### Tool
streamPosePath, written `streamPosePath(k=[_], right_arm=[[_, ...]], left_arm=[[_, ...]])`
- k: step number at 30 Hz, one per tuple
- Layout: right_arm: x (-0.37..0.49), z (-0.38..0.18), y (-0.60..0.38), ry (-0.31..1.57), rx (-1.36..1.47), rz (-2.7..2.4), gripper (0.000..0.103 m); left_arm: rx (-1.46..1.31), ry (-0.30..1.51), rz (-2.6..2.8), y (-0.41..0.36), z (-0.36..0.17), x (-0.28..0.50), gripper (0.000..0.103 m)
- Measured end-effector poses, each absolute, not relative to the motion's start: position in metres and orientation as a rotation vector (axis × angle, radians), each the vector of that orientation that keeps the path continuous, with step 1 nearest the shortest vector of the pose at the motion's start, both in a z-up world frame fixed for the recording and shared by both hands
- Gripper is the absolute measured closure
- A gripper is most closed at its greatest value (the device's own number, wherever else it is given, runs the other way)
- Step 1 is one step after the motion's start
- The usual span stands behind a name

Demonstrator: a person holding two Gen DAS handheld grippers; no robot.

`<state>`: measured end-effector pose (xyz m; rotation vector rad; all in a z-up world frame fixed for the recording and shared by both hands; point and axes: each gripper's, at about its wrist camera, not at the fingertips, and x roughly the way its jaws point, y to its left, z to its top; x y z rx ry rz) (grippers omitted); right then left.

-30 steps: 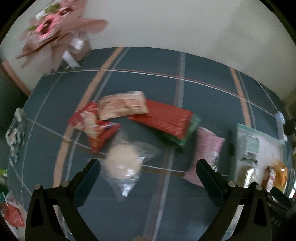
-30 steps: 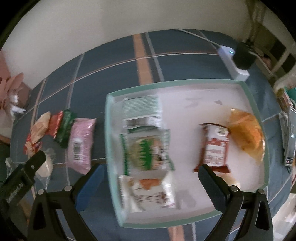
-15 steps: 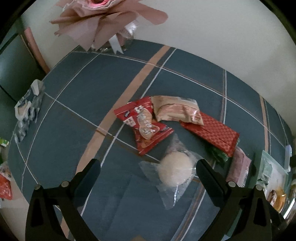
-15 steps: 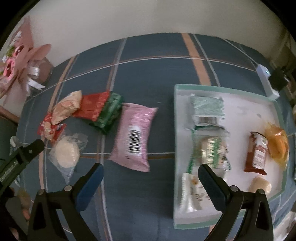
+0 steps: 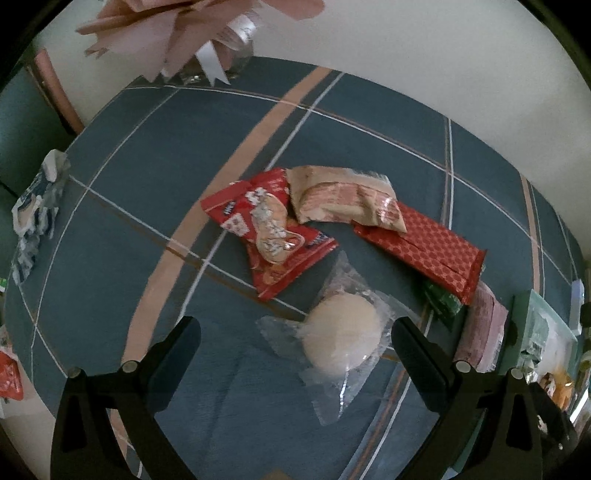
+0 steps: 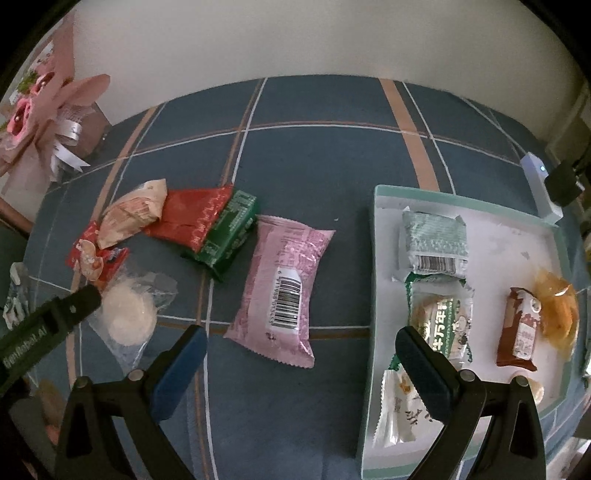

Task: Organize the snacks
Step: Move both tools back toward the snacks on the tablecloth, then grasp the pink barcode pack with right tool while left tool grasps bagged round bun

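My left gripper [image 5: 295, 341] is open and empty, hovering over a round white bun in a clear wrapper [image 5: 341, 341]. Behind it lie a red cartoon packet [image 5: 269, 230], a beige packet [image 5: 343, 199] and a red patterned bar [image 5: 421, 247] over a green packet [image 5: 441, 301]. My right gripper [image 6: 301, 354] is open and empty above a pink packet [image 6: 284, 284]. To its right a pale green tray [image 6: 373, 295] holds several wrapped snacks. The bun [image 6: 127, 312], the red bar [image 6: 192, 218] and the green packet [image 6: 227, 236] also show in the right wrist view.
A pink paper bouquet [image 5: 192, 33] stands at the table's far left corner by the wall. A blue-white crumpled wrapper [image 5: 33, 218] lies at the left edge. A white power strip [image 6: 539, 184] lies behind the tray. The tablecloth is blue plaid.
My left gripper moved left and closer, so the bun now sits between its fingers. My right gripper swung left from over the tray to over the pink packet.
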<state>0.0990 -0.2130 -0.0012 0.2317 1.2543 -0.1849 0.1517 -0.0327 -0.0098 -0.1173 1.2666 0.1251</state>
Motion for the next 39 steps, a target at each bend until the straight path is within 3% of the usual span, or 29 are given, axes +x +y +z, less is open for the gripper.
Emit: streamPosePath(k=[18,27,30,39], right_arm=[[0.120,-0.005,-0.208,1.197,0.181,-0.215,0.001],[0.133,-0.024,-0.199,1.229,0.163,-0.204,0.027],[0.136,-0.031,-0.195,1.241,0.157,-0.197,0.038],[0.138,-0.055,-0.188,1.277,0.150,-0.191,0.045]], left_arm=[[-0.187,1.330,0.100,-0.037,-0.040,0.167,0.001],[-0.212,1.341,0.059,-0.041,-0.044,0.169,0.002],[-0.219,1.345,0.050,-0.043,-0.048,0.169,0.006],[-0.299,1.378,0.028,-0.047,-0.071,0.166,0.011]])
